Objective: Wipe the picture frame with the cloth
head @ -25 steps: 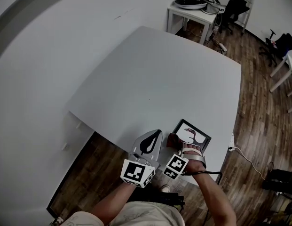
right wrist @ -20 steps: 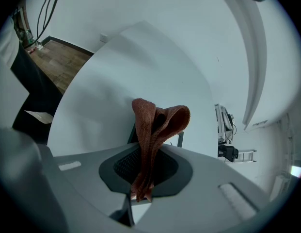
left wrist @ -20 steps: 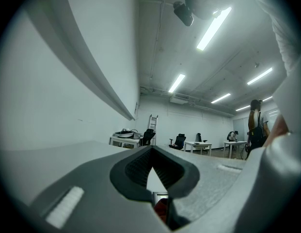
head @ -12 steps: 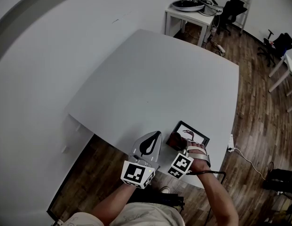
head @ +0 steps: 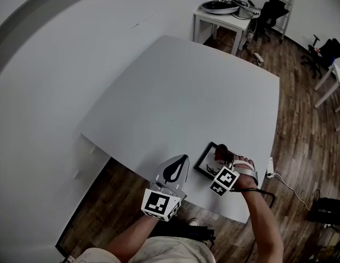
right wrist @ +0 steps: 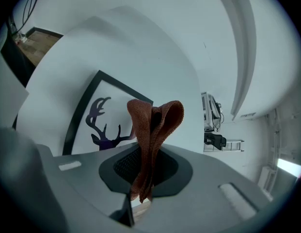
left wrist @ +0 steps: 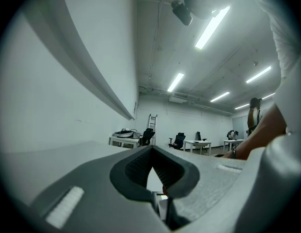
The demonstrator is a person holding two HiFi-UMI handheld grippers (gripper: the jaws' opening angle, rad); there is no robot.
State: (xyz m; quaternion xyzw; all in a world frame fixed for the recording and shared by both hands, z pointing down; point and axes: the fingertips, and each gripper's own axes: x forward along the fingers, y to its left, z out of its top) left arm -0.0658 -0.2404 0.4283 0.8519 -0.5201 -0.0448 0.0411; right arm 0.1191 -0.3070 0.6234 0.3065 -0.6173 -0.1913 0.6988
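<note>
A white desk (head: 186, 92) fills most of the room in front of me, set on a dark wooden floor (head: 301, 119) beside a plain white wall, with office chairs (head: 274, 10) well off at the far end. The picture frame (head: 205, 159) lies flat near the desk's near right edge, just beside my right claw (head: 223, 161). Its black border surrounds a white sheet with a dark deer silhouette. From the head view its left side slants from the near left up toward the far right, but the claw and my hand cover the rest, so I cannot tell which way its long axis runs. In the right gripper view the picture frame (right wrist: 87, 125) lies just beyond the jaws, and the antlers point away from me toward its far edge. My right claw (right wrist: 149, 154) is clenched on the cloth (right wrist: 152, 130), a rust-brown folded piece standing up out of the jaws in a loop, hanging over the frame; I cannot tell whether it touches the glass. My left claw (head: 183, 158) sits at the desk's near edge, left of the frame and apart from it. The left gripper view shows that claw (left wrist: 151, 152) with its tips pressed together on nothing.
</note>
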